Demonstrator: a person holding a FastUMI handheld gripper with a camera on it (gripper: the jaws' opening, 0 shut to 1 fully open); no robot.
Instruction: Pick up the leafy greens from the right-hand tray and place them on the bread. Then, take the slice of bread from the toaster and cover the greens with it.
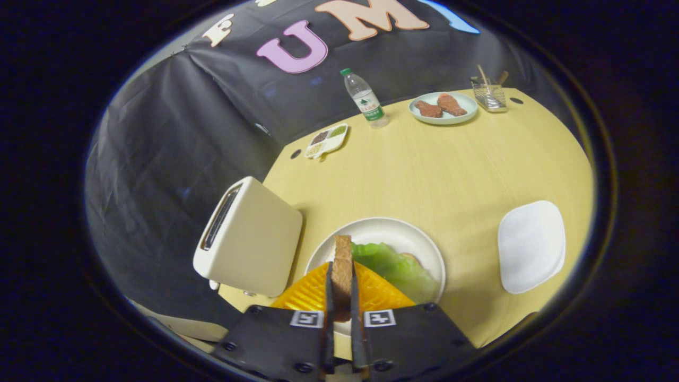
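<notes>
My gripper (342, 289) is shut on a slice of bread (342, 265), held on edge between the two fingers and lifted above the table. Below it, just ahead of the fingers, a round white plate (390, 229) holds the leafy greens (395, 266), spread over something underneath of which only a small brownish edge shows. The cream toaster (249, 239) stands left of the plate, its slot facing up and dark inside. To the right of the plate lies a white square tray (531, 245) with nothing on it.
Far across the yellow table (451, 164) stand a water bottle (365, 99), a pale plate with two brown pieces (443, 107), a clear cup with sticks (489, 93) and a small divided dish (326, 140). The table's left edge runs just behind the toaster.
</notes>
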